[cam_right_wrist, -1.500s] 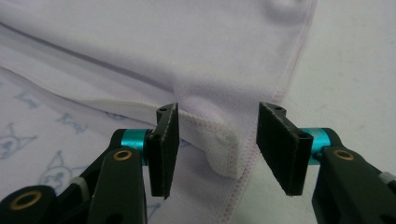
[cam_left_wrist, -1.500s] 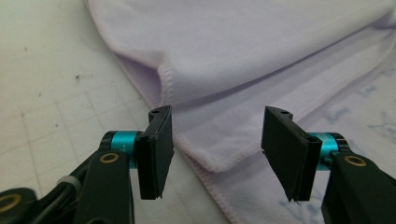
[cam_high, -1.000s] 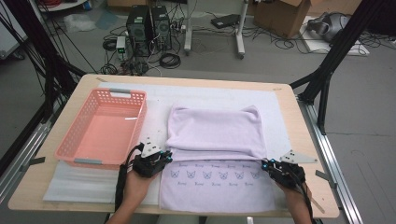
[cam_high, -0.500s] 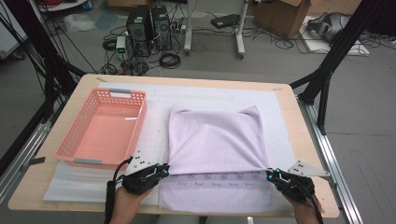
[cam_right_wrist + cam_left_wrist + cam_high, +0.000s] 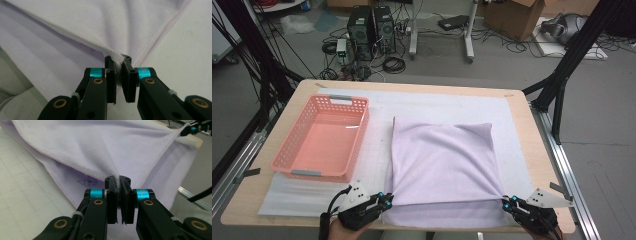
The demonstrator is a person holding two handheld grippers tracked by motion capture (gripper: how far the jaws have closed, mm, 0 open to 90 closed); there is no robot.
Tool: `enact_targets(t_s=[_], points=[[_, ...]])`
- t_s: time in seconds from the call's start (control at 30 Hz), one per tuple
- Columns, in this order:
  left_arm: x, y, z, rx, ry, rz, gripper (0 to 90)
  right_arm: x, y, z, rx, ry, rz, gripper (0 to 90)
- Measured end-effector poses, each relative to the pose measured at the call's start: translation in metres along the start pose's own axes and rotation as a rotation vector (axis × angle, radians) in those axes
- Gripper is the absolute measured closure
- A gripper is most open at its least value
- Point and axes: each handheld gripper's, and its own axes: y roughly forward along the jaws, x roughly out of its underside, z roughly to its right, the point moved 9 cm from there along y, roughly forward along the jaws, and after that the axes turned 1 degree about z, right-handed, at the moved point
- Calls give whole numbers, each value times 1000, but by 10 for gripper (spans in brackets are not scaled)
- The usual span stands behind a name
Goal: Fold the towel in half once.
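At the near edge of the table (image 5: 272, 220), the left gripper (image 5: 385, 199) and the right gripper (image 5: 508, 202) each pinch a corner of the lilac cloth (image 5: 442, 160). In the left gripper view the jaws are clamped tight on a bunched corner of cloth (image 5: 100, 150), and in the right gripper view the jaws likewise squeeze a tuft of the hem (image 5: 117, 58). The upper layer stretches taut between the two grippers, folded over a lower layer that lies on the white mat (image 5: 447, 102). To the left, just beside the cloth, stands a pink basket (image 5: 292, 162). Beyond the table, cables and computer boxes (image 5: 369, 25) sit on the floor.
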Motion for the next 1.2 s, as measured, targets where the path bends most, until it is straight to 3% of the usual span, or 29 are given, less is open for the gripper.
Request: enact_targets(t_s=[0.03, 0.07, 0.17, 0.27, 0.37, 0.43, 0.57, 0.67, 0.7, 0.8, 0.87, 0.93, 0.97, 1.0, 1.1, 1.13, 1.2], points=[[0, 0, 1, 2, -4, 2, 822, 2, -1, -1, -5, 6, -7, 828], [-2, 1, -1, 3, -16, 9, 744, 2, -2, -1, -8, 12, -7, 795], [-9, -1, -13, -23, -46, 31, 582, -4, -8, 0, -29, 51, 34, 617], [-15, 1, -31, -78, -62, 47, 530, -22, -23, 2, -36, 37, 129, 567], [-20, 10, -47, -96, -95, 38, 511, -38, -35, 7, -20, 42, 219, 560], [-22, 19, -55, -107, -97, 22, 507, -43, -36, 13, 2, 64, 245, 558], [-26, 40, -69, -130, -96, -17, 502, -37, -7, 19, 69, 71, 132, 565], [-27, 55, -80, -145, -118, -50, 503, -35, 23, 17, 61, 74, 66, 577], [-28, 59, -79, -136, -125, -53, 506, -36, 32, 14, 47, 74, 47, 580], [-27, 71, -75, -125, -96, -85, 507, -37, 52, 7, 14, 35, -7, 617], [-25, 79, -74, -125, -83, -112, 495, -34, 63, 6, 17, 15, -47, 653], [-22, 85, -72, -134, -75, -134, 489, -31, 71, 7, 24, -8, -86, 729], [-21, 87, -71, -144, -59, -140, 490, -32, 72, 7, 25, -12, -78, 813], [-21, 88, -70, -163, -30, -146, 515, -32, 71, 6, 21, -17, -83, 845], [-21, 89, -65, -170, 25, -163, 787, -33, 70, 5, 22, -16, -80, 863], [-22, 89, -64, -181, 32, -171, 838, -33, 69, 5, 16, -5, -74, 865], [-25, 86, -61, -175, 36, -156, 853, -33, 64, 4, 8, -3, -58, 866]])
